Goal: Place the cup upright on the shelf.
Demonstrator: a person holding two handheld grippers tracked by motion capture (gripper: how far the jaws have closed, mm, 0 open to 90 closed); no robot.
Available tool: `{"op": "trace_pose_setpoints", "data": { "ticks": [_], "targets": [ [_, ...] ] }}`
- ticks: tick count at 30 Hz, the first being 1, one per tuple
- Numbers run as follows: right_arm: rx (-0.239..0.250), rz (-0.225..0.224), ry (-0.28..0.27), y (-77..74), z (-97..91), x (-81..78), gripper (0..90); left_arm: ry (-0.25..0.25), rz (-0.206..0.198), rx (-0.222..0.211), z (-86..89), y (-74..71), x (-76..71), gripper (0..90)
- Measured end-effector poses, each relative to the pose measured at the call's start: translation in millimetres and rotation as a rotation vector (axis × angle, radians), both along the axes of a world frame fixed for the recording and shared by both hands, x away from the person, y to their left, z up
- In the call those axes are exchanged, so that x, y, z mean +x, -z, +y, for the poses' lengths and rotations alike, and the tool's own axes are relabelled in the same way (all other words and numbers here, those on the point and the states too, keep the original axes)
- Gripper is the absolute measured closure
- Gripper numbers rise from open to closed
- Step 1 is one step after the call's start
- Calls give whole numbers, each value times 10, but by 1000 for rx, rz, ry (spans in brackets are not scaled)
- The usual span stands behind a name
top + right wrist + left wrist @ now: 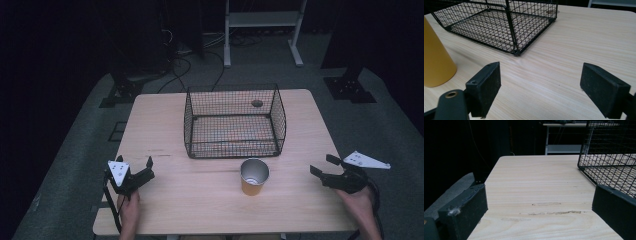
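Dark walls and a grey floor surrounded the pale wooden table (pixel 170 200), and some cables and the legs of a white rack (pixel 263 20) stood behind it. On the far half of the table sat a black wire basket (pixel 235 121), its open side up. A yellow cup (pixel 254 176) with a shiny inside stood upright just in front of the basket, near the middle of the table and apart from the wire.

The left gripper (pixel 142 171) was held over the near left part of the table, well apart from the cup. Its fingers (pixel 464 213) were spread wide with nothing between them, and in the left gripper view bare wood lay between them, with a corner of the basket (pixel 609 157) at the right.

The right gripper (pixel 324 165) was held at the near right edge of the table and pointed to the left, toward the cup. Its fingers (pixel 484 88) were also wide apart and held nothing. In the right gripper view the cup (pixel 435 57) stood at the left edge, beside the left finger but not touching it, and the basket (pixel 499 22) lay farther off behind it. Both hands (pixel 131 210) came in from the near side.
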State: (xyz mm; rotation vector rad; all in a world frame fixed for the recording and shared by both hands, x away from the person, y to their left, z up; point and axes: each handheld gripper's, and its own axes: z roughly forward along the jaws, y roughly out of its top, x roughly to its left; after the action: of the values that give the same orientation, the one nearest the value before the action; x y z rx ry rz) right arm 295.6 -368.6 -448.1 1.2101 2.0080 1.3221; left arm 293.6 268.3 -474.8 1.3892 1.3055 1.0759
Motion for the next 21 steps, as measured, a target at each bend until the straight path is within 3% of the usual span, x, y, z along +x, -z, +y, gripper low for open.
{"op": "trace_pose_setpoints", "data": {
  "ticks": [12,21],
  "targets": [
    [-4,-11,-39,-16,83,-83,152,5,-2,-1,-2,0,-3,0],
    [-21,-13,-88,-26,251,-154,141,5,-5,-1,0,0,-8,0]
  ]
}}
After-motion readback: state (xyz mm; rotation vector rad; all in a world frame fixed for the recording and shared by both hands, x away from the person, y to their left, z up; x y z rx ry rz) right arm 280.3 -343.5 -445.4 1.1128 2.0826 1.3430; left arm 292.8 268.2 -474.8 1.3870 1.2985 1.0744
